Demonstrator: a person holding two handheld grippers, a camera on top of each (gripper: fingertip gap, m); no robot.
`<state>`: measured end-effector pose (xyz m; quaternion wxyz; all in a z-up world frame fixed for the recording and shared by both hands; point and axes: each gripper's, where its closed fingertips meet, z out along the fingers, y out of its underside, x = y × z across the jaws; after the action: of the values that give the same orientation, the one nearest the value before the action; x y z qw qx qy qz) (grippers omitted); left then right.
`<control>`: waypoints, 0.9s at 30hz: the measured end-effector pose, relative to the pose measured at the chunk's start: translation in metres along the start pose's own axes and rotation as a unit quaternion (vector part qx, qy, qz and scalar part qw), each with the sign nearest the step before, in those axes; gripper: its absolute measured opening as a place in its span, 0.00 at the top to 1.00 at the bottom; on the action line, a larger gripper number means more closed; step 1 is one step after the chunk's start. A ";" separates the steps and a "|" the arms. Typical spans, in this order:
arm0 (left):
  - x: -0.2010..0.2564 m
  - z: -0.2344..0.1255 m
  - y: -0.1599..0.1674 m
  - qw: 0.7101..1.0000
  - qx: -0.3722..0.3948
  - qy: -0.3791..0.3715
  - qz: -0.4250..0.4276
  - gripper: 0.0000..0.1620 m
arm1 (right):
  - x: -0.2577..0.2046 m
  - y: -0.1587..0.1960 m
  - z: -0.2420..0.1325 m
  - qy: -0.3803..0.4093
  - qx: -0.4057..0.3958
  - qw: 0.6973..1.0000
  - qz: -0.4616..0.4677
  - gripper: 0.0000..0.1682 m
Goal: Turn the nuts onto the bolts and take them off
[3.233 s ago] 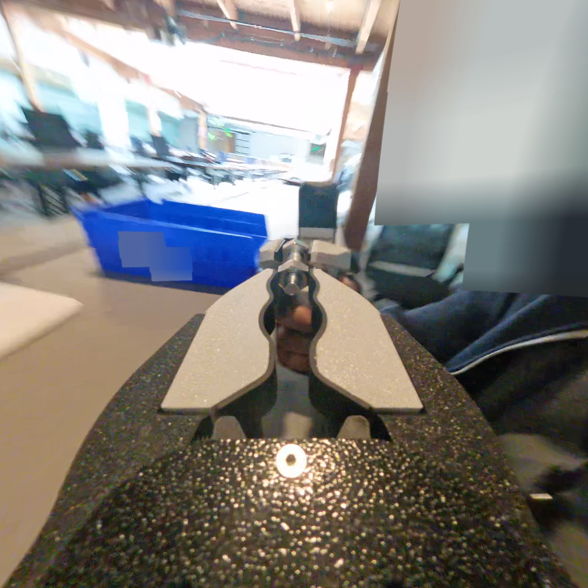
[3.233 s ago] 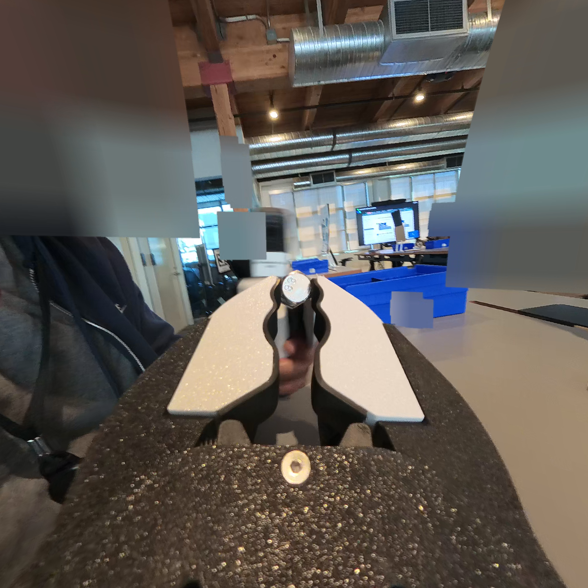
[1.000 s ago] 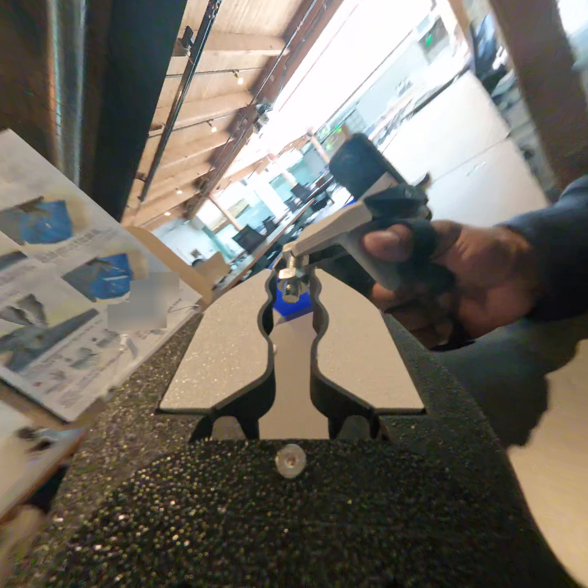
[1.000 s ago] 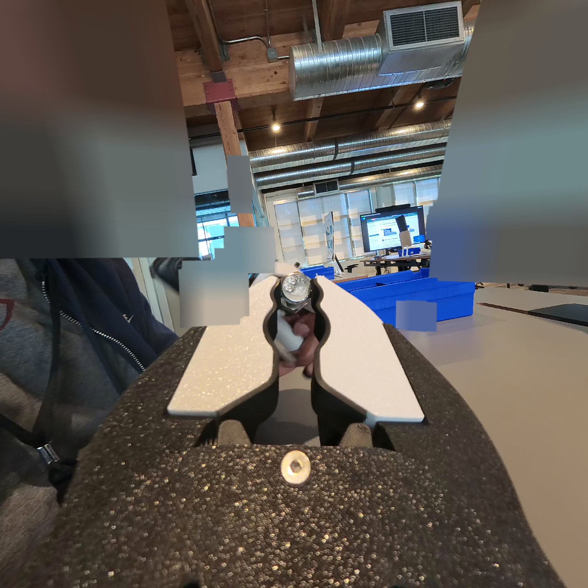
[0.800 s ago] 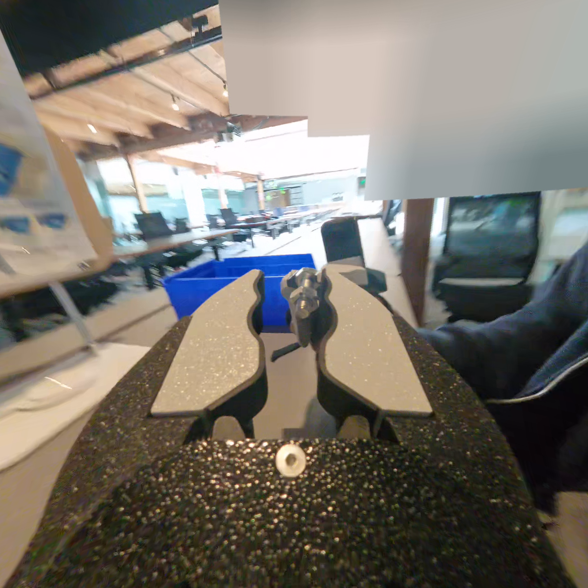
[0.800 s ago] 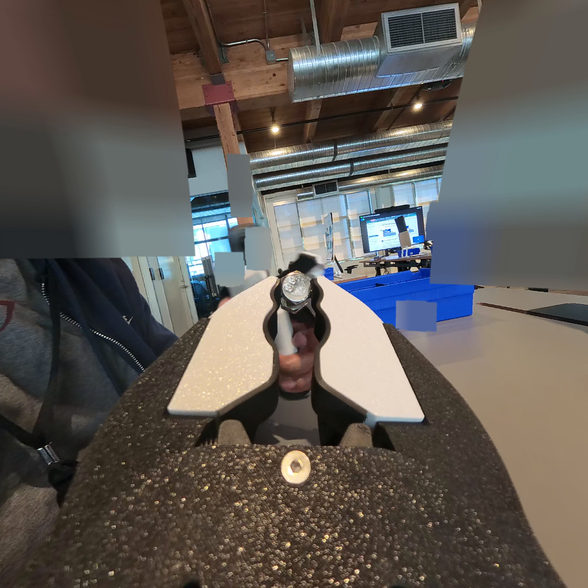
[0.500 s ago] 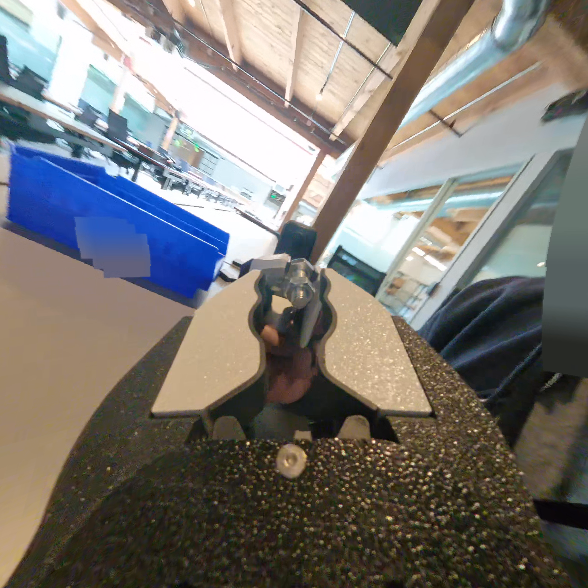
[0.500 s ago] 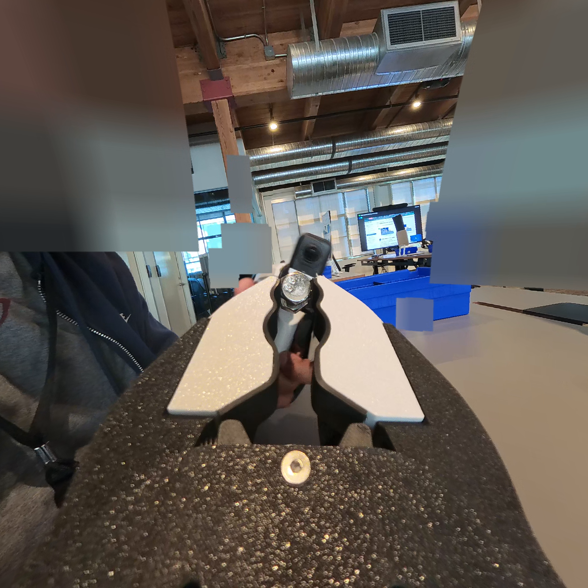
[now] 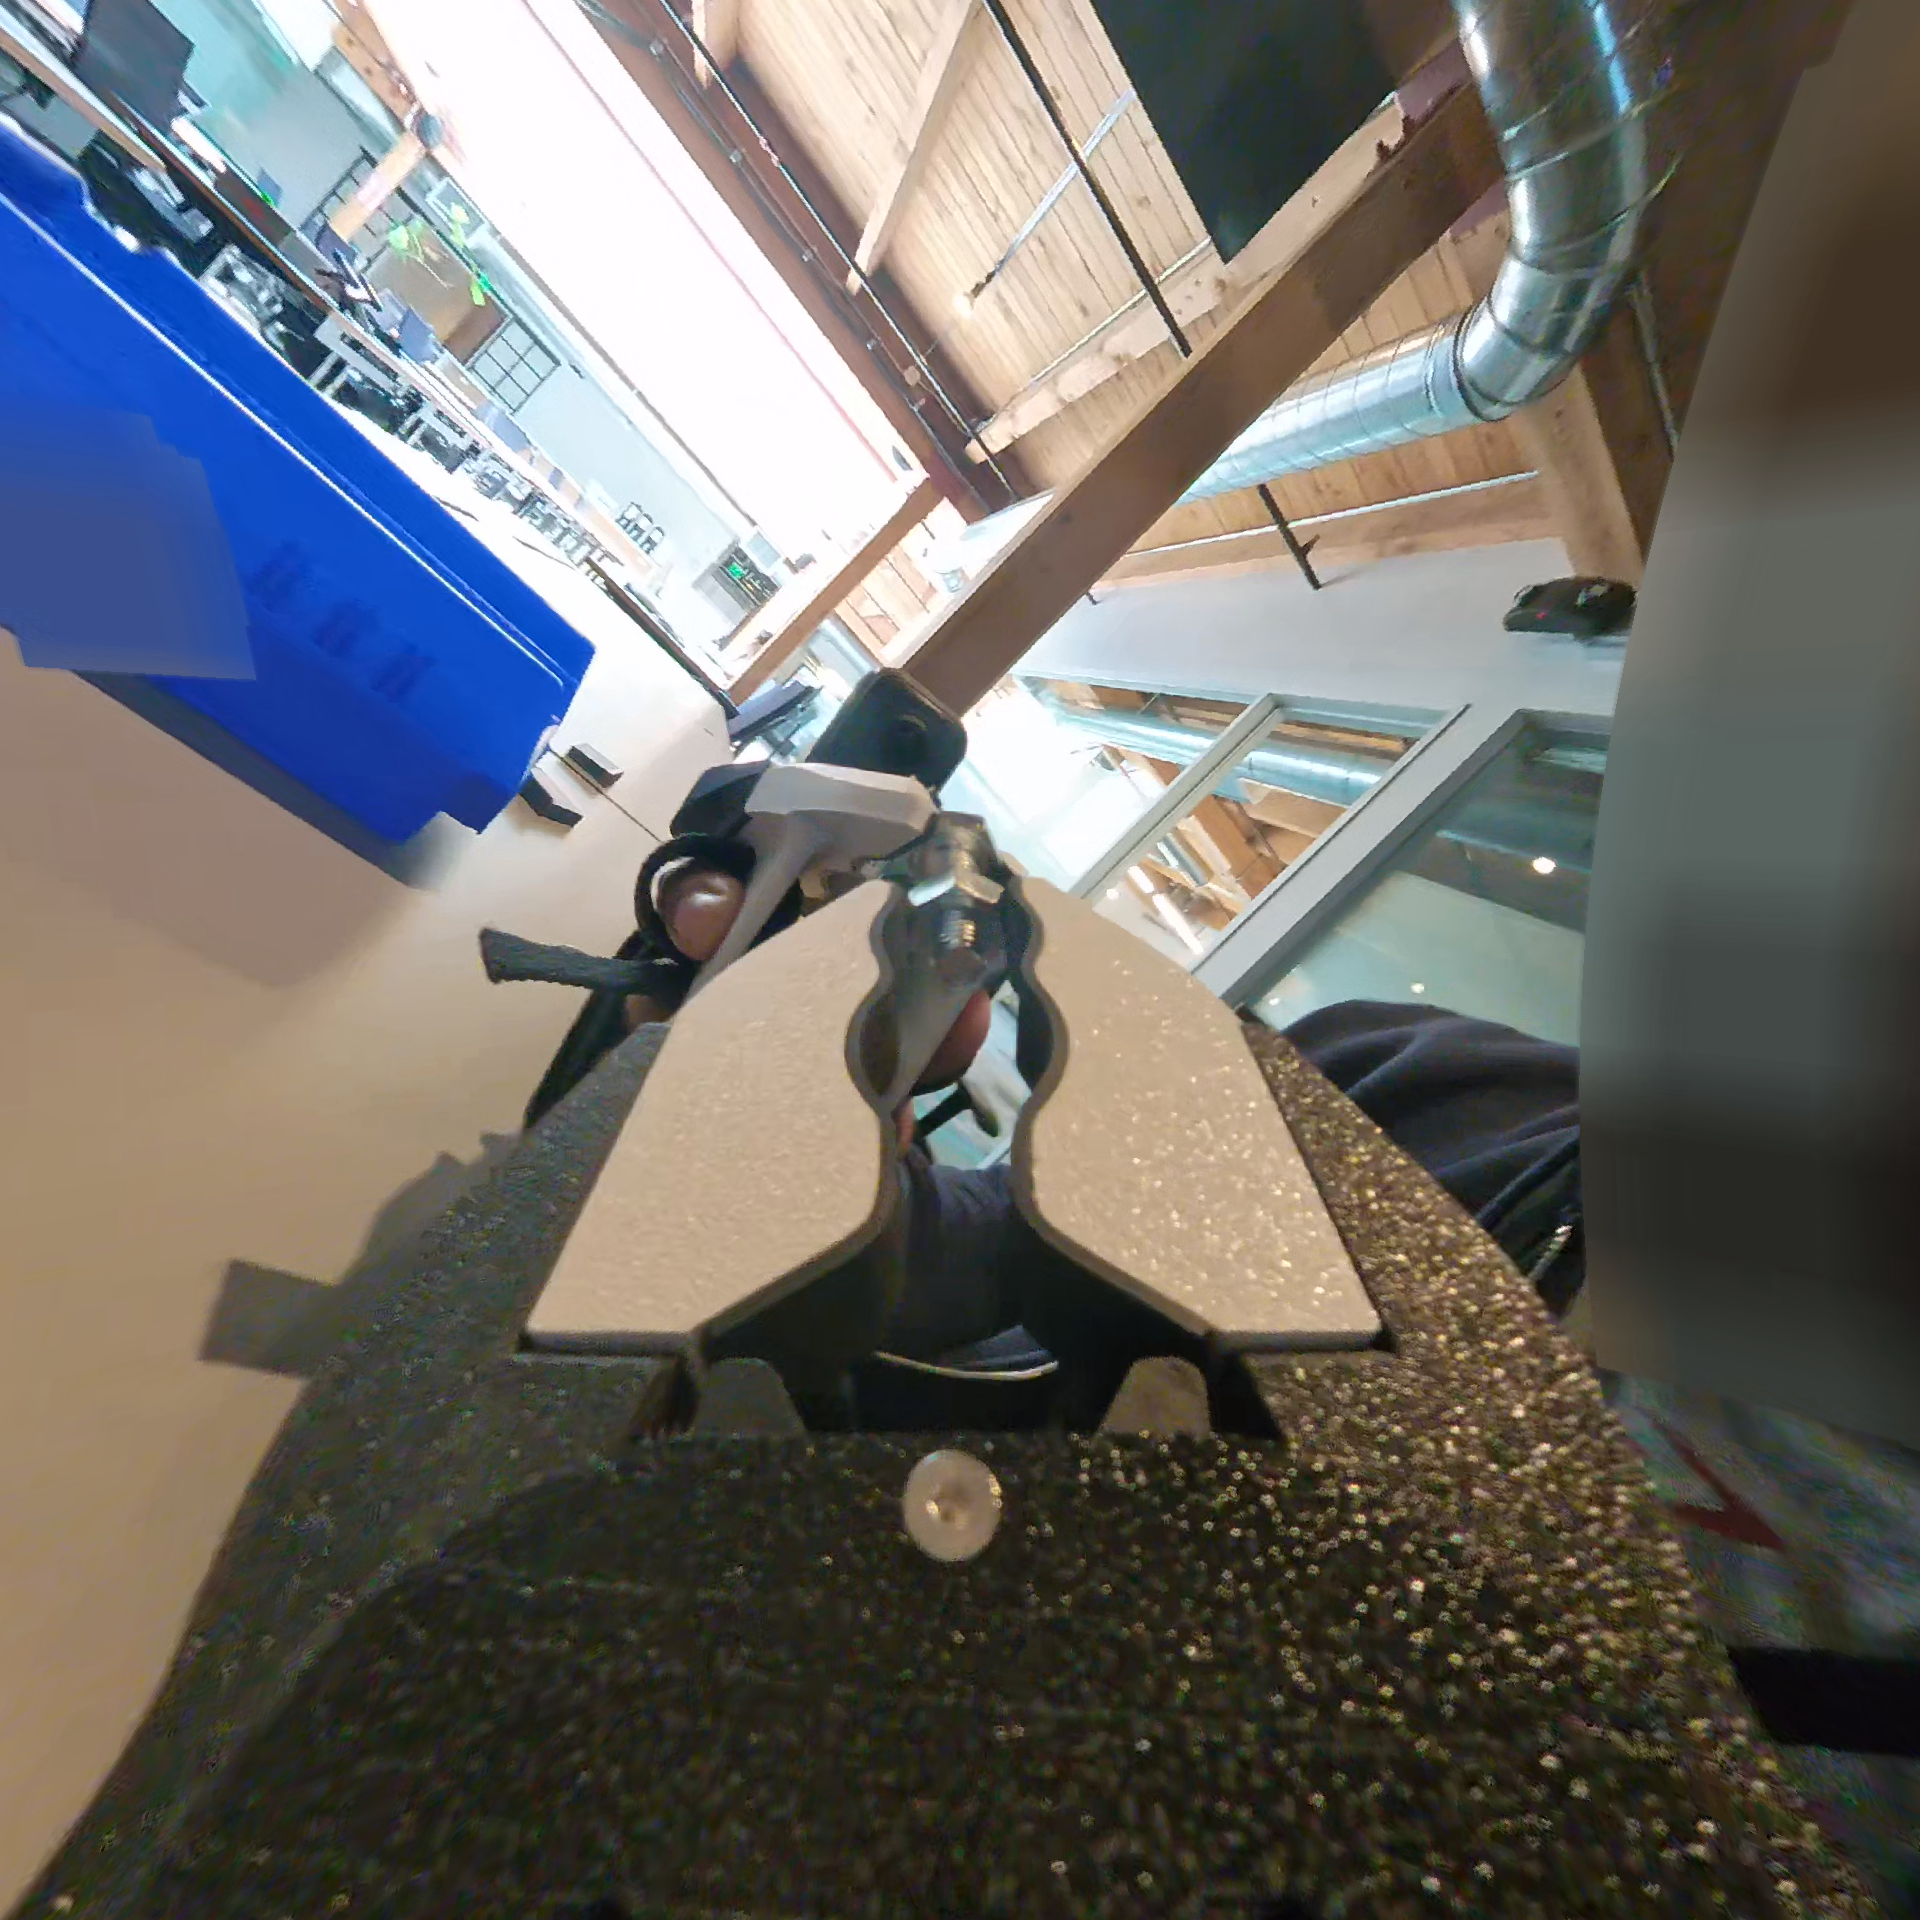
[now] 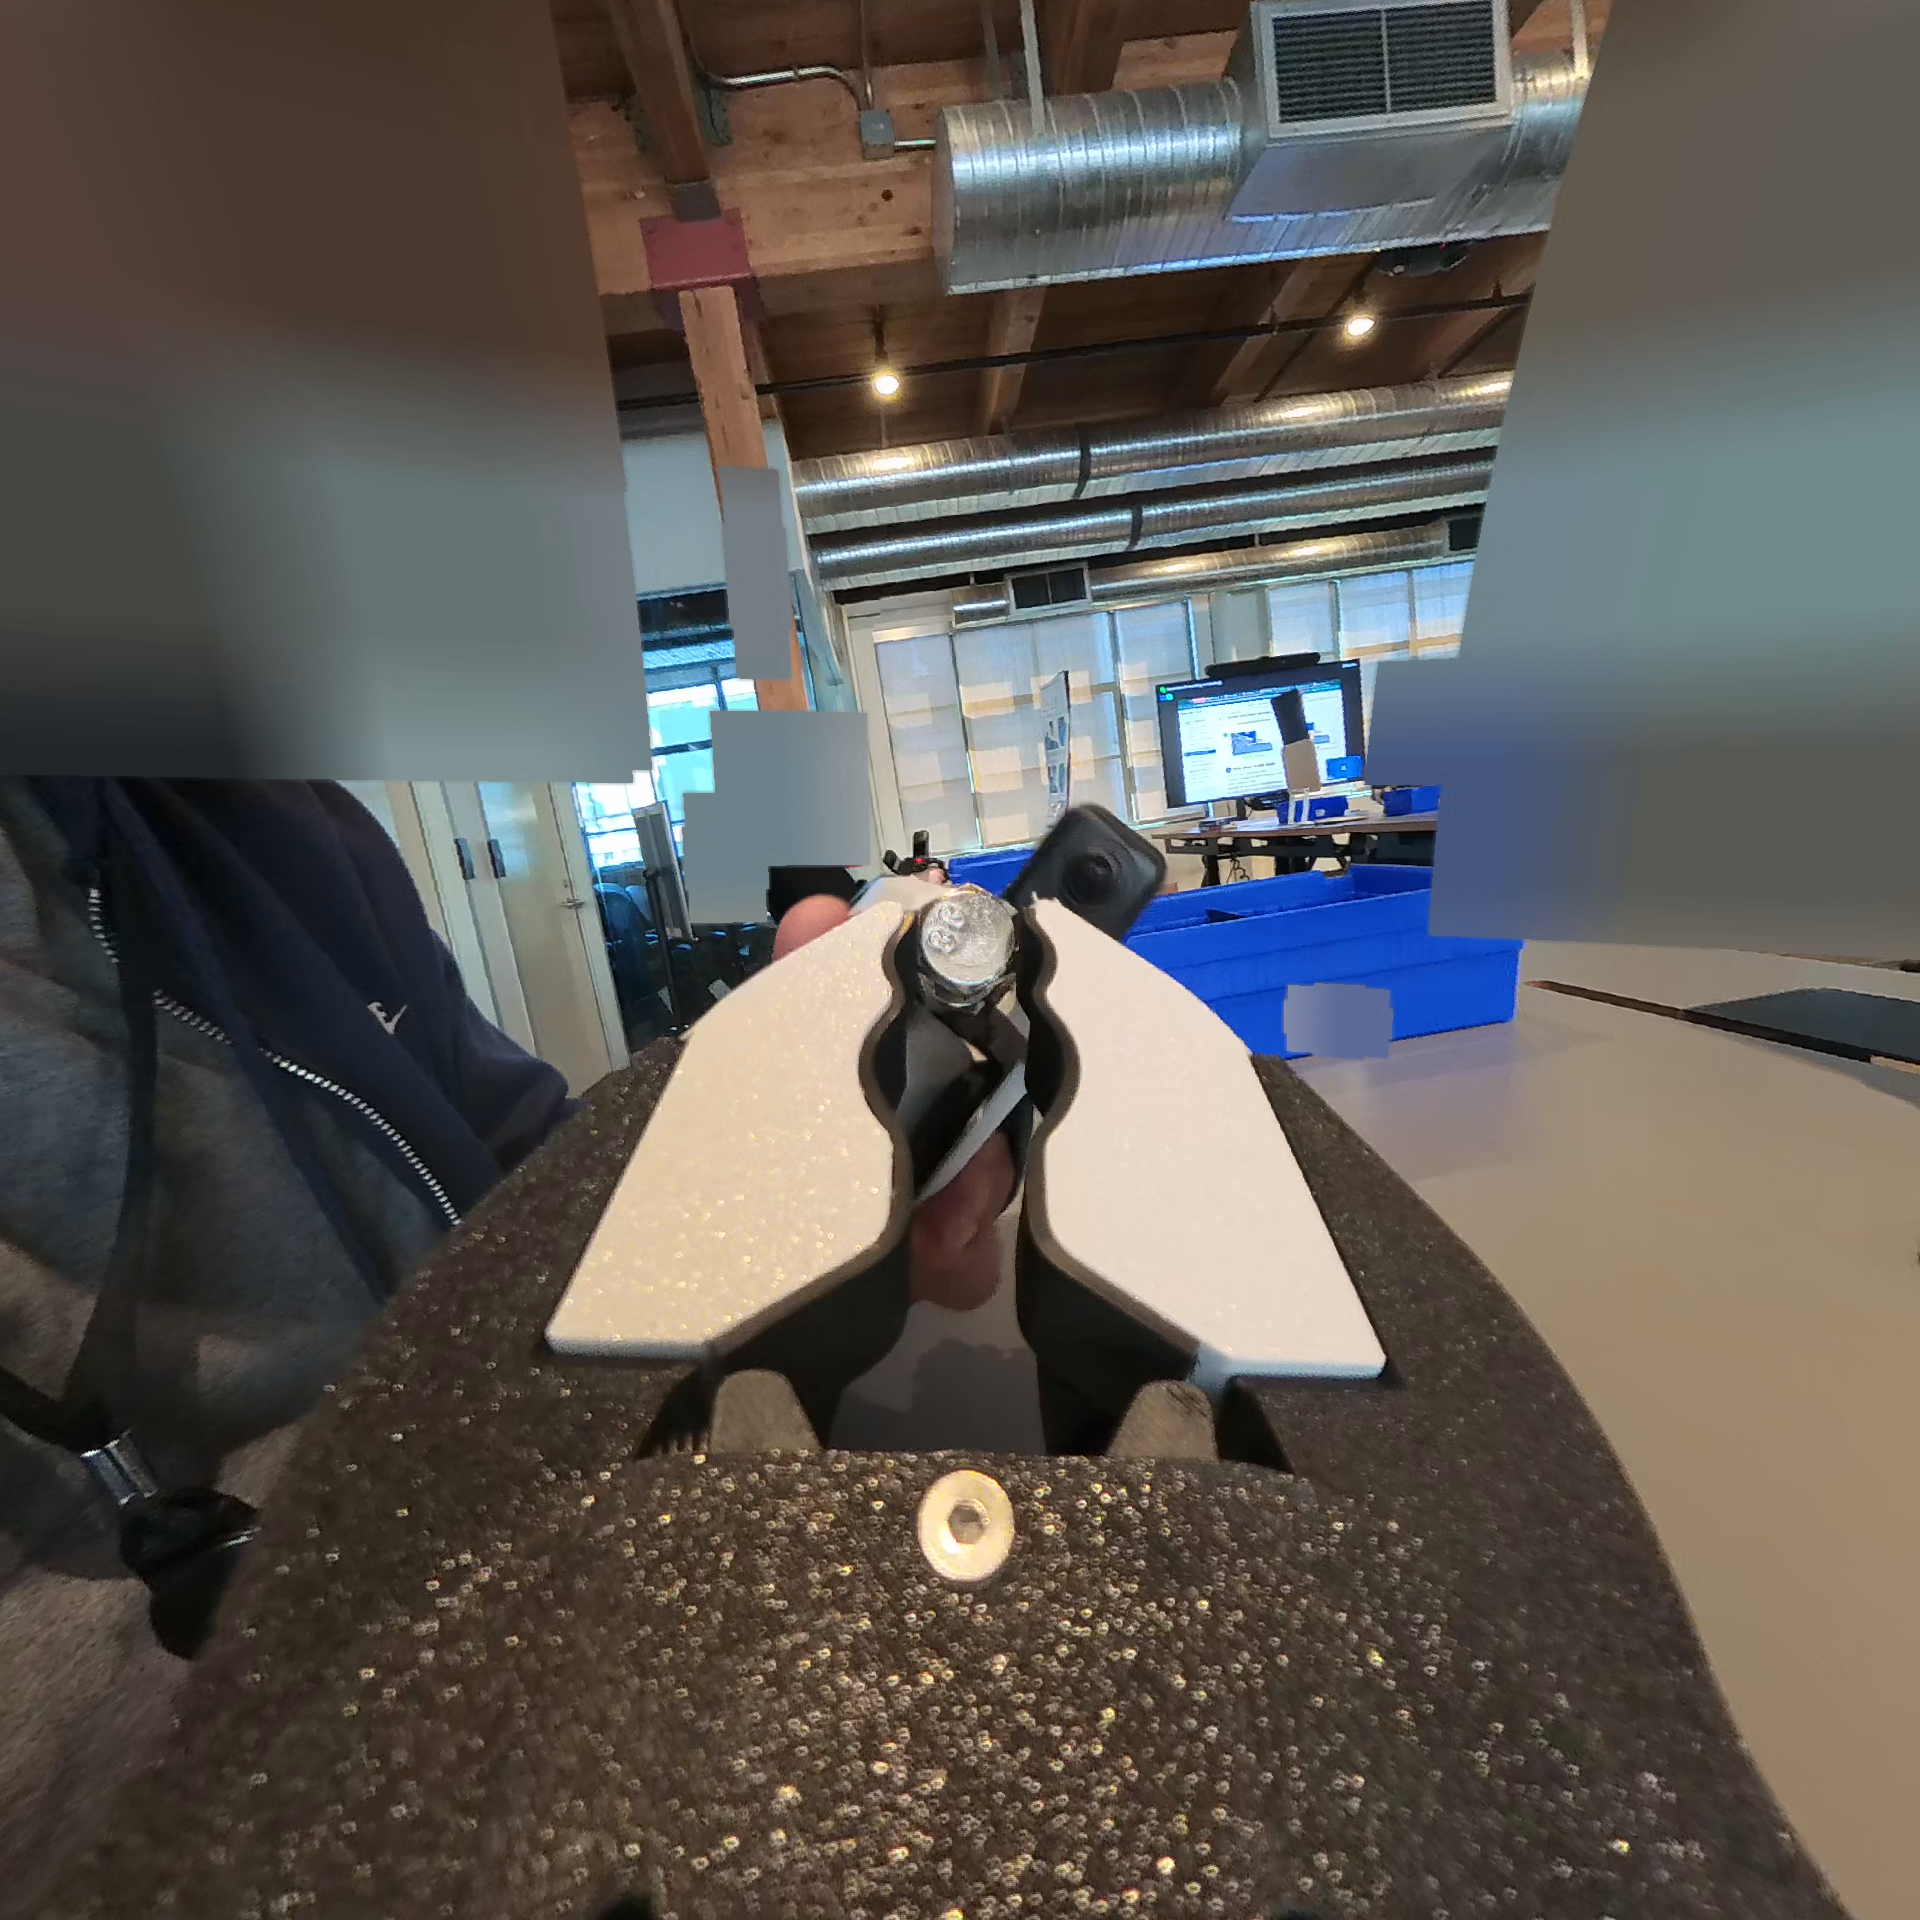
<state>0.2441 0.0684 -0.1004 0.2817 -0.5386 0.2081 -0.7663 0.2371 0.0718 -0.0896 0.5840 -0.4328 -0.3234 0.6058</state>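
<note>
In the right wrist view, the right tongs (image 10: 961,961) sit clenched on the head of a silver bolt (image 10: 961,940), whose round, stamped end faces the camera between the tips of the pale fingers (image 10: 758,1132). Just behind the bolt, a person's hand (image 10: 956,1216) shows through the gap, and the black camera (image 10: 1091,868) of the other tool pokes up past the tips. To the left hangs a dark zipped jacket (image 10: 260,1039). Farther off, a blue bin (image 10: 1320,951) rests on the pale table (image 10: 1662,1195), and a lit monitor (image 10: 1257,727) stands well behind it.

In the left wrist view, tilted hard to one side, the left tongs (image 9: 951,935) are closed around the nut (image 9: 951,888) on the bolt's threaded shank (image 9: 951,945), which points back toward the camera. The right tool's grey fingertips (image 9: 831,805) meet the bolt from the far side, gripped by the person's hand (image 9: 696,909) with a thumb pressed against the grey finger. Beyond them, the table (image 9: 208,987) runs off to a blue bin (image 9: 260,582) at the left, and wooden beams (image 9: 1143,416) and a silver duct (image 9: 1538,208) cross the ceiling.
</note>
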 end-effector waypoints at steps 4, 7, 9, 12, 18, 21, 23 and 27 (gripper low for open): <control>-0.001 0.000 0.000 0.989 -0.014 -0.047 0.137 0.89 | 0.001 0.000 0.000 -0.001 0.003 1.000 0.007 0.90; -0.002 0.001 0.000 0.936 -0.036 -0.111 0.333 0.89 | 0.000 -0.001 -0.001 -0.006 0.007 1.000 0.012 0.90; -0.004 0.001 0.000 0.867 -0.055 -0.158 0.469 0.90 | 0.000 -0.001 -0.001 -0.007 0.009 1.000 0.015 0.90; -0.006 -0.001 -0.001 0.753 -0.066 -0.204 0.622 0.89 | 0.000 -0.001 -0.001 -0.007 0.008 1.000 0.013 0.90; 0.010 0.001 -0.006 0.796 -0.012 -0.163 0.582 0.81 | 0.002 -0.004 -0.003 -0.005 0.020 1.000 0.020 0.90; 0.007 -0.005 -0.016 0.896 0.013 -0.130 0.424 0.80 | 0.001 -0.004 -0.003 -0.005 0.019 1.000 0.018 0.90; 0.003 -0.006 -0.015 0.944 0.008 -0.097 0.316 0.80 | 0.002 -0.004 -0.003 -0.004 0.018 1.000 0.017 0.90; -0.001 -0.005 -0.010 0.989 0.002 -0.043 0.144 0.83 | 0.002 -0.004 -0.003 -0.001 0.017 1.000 0.015 0.90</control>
<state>0.2372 0.0767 -0.0964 0.3991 -0.5349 0.2701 -0.6940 0.2414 0.0743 -0.0878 0.5820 -0.4272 -0.3073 0.6199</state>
